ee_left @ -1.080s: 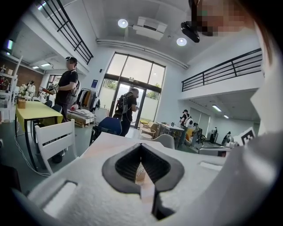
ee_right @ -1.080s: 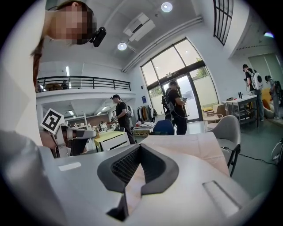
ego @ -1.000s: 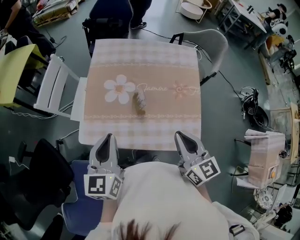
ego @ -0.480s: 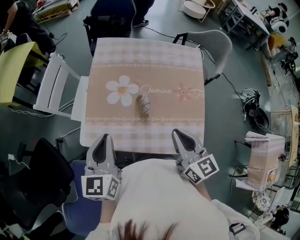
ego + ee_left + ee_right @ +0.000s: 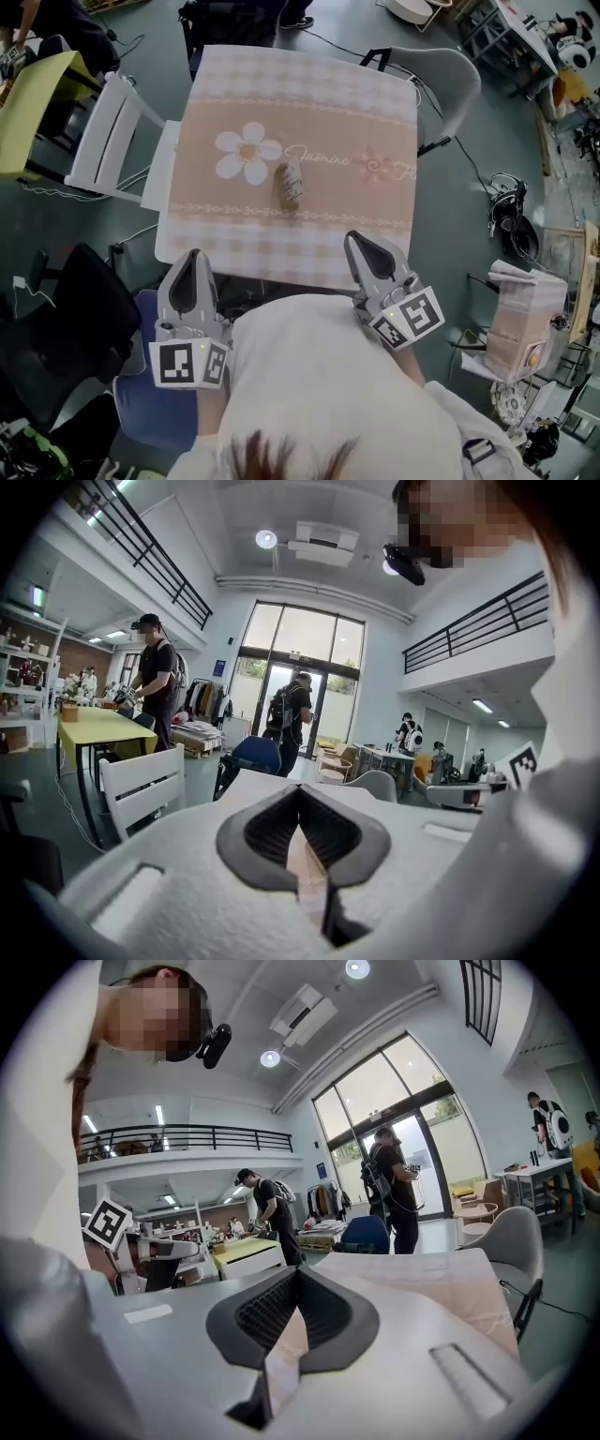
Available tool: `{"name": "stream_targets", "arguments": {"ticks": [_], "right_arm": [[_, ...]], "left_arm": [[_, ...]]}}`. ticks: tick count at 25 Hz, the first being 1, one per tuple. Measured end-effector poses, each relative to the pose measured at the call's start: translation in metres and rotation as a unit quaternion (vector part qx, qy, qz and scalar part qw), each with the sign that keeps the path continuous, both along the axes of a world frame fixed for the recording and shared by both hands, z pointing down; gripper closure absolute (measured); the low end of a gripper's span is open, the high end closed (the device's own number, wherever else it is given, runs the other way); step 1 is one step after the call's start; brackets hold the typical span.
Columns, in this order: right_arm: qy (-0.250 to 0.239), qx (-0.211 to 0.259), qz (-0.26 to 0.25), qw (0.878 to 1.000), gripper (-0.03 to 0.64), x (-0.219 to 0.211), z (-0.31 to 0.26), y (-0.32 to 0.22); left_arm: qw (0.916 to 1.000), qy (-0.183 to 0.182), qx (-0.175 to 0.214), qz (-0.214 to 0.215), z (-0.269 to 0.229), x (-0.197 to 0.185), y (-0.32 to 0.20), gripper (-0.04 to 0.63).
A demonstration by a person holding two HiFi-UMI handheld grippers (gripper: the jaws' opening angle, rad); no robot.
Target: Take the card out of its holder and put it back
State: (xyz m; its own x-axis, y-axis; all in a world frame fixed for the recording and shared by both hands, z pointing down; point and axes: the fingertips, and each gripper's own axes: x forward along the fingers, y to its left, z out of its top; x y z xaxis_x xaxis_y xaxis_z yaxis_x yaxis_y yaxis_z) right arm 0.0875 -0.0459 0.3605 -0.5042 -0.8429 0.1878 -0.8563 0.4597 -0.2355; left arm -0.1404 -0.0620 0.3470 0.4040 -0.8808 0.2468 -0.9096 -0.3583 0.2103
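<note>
Head view: the card holder [image 5: 289, 185] lies lengthwise ahead, nearer the right hand-held gripper [image 5: 367, 255] than the left hand-held gripper [image 5: 192, 269], both closed and empty.

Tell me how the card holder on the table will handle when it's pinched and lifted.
The card holder looks small and thin, so it is probably light. It lies flat on the tablecloth, so it should not roll, though a nudge may slide it. It shows too small here to judge its stiffness.

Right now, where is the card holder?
Head view: the card holder lies near the middle of the table, just right of the white flower print.
</note>
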Motion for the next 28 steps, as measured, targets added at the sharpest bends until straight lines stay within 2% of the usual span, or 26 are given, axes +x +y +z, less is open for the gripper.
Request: {"name": "stream_targets", "arguments": {"ticks": [7,12,19,25,28], "right_arm": [[0.004,0.004,-0.013,1.0,0.62,0.0,-0.002,-0.004],[-0.001,0.006,-0.029,1.0,0.614,-0.005,-0.002,-0.004],[-0.004,0.007,-0.036,0.999,0.572,-0.007,0.0,-0.003],[0.008,0.002,-0.027,1.0,0.484,-0.008,0.005,-0.01],[0.021,-0.004,-0.027,0.999,0.464,-0.011,0.012,-0.021]], "left_arm": [[0.9996,-0.015,0.025,0.005,-0.01,0.003,0.006,0.595],[0.9994,-0.01,0.034,0.003,-0.013,0.002,0.004,0.595],[0.9991,-0.007,0.04,0.014,-0.017,0.011,0.001,0.595],[0.9988,0.0,0.042,0.025,-0.019,0.02,-0.002,0.595],[0.9988,0.0,0.041,0.025,-0.019,0.02,0.0,0.595]]}}
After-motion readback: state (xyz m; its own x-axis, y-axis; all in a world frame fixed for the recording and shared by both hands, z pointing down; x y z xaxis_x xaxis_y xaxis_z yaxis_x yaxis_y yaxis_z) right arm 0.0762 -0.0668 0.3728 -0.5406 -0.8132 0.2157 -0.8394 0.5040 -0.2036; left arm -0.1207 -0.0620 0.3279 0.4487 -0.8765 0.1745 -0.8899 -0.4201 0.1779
